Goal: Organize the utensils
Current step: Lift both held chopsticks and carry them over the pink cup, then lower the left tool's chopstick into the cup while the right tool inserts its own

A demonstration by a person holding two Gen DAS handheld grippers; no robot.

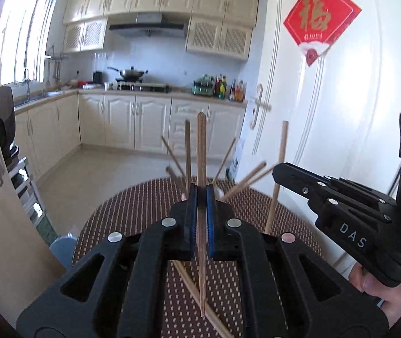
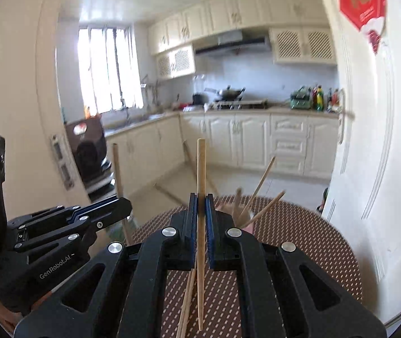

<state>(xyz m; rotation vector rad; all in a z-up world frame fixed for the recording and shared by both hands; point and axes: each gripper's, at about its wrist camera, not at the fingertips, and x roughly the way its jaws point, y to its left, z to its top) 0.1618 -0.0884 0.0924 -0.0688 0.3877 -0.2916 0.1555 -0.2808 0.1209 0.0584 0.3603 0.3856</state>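
"DAS" was printed in white on the side of the right gripper (image 1: 279,173), and "GenRobot.AI" ran along the body of the left gripper (image 2: 126,204). A red diamond poster (image 1: 322,18) bearing a gold Chinese character hung on the white door (image 1: 341,118).

Both tools were held above a round table (image 1: 144,214) covered in a brown dotted mat, whose far edge curved just ahead of the fingertips. Beyond that edge lay open tiled floor, running to cream kitchen cabinets (image 1: 138,121).

The left gripper (image 1: 201,194) was clamped narrowly on a dark wooden chopstick (image 1: 201,146), which stood upright between the blue pads (image 1: 210,217), its tip near the mat. The right gripper (image 2: 201,202) was likewise pinched on a pale chopstick (image 2: 201,169), also upright.

More chopsticks (image 1: 242,180) fanned out in a cluster at the far side of the table; their holder could not be made out clearly. Other loose chopsticks (image 2: 186,304) lay flat on the mat beneath the grippers.
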